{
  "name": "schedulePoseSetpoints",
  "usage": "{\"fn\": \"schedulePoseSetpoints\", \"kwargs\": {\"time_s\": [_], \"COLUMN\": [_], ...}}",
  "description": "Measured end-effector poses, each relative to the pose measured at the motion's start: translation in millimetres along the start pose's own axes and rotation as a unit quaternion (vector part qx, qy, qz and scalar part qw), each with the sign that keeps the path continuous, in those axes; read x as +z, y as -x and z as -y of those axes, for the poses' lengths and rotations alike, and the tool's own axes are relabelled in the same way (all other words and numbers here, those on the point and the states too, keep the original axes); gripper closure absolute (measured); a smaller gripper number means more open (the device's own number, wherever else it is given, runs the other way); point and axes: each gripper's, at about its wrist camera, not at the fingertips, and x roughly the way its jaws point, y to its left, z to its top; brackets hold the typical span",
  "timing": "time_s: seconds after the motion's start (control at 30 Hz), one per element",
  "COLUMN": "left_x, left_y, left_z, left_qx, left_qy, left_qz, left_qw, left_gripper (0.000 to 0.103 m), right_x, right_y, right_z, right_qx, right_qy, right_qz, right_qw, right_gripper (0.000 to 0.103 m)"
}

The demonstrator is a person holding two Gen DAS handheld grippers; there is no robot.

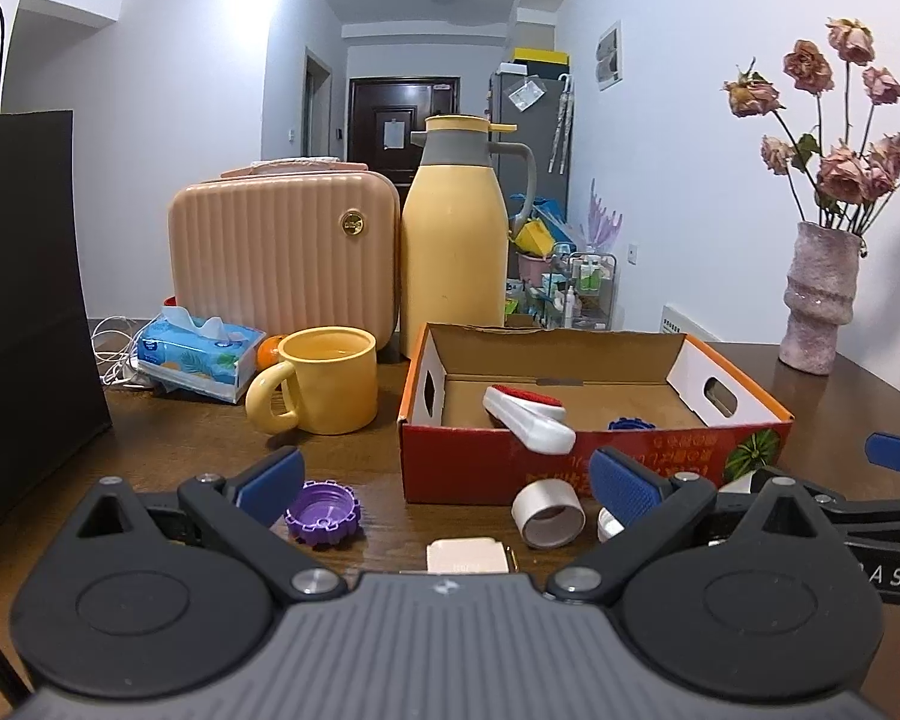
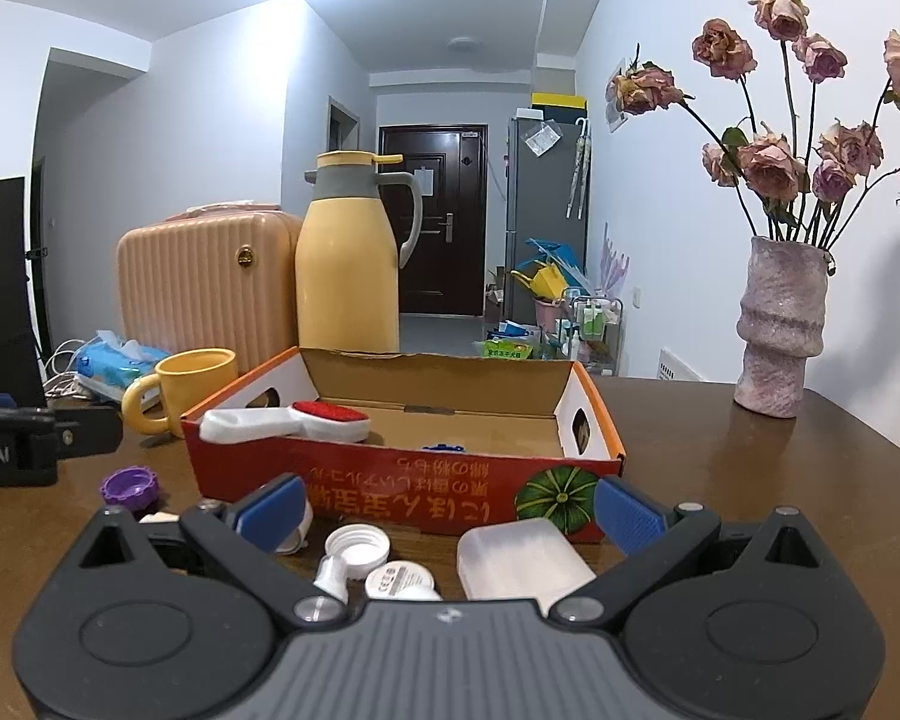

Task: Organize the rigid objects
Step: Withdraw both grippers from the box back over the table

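Observation:
A red cardboard box stands open on the brown table. Inside lie a white and red lint brush and a blue cap. In front of the box lie a purple cap, a tape roll, a small cream block, a white cap, a round white disc and a translucent white case. My left gripper is open above these items. My right gripper is open above the white items.
A yellow mug, a tissue pack, a pink case and a yellow thermos stand behind. A black bag is at the left. A vase of dried roses stands at the right.

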Motion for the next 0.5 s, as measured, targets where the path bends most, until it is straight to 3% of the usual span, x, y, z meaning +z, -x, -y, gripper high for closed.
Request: {"fn": "schedulePoseSetpoints", "kwargs": {"time_s": [0.5], "left_x": [-26.4], "left_y": [12.5], "left_z": [-19.0], "left_qx": [-0.028], "left_qy": [-0.015], "left_qz": [-0.015], "left_qw": [0.9994], "left_gripper": [0.000], "right_x": [-20.6], "right_y": [19.4], "right_z": [-10.8], "right_qx": [-0.016], "right_qy": [0.025], "right_qz": [-0.032], "right_qw": [0.999], "right_gripper": [0.000]}}
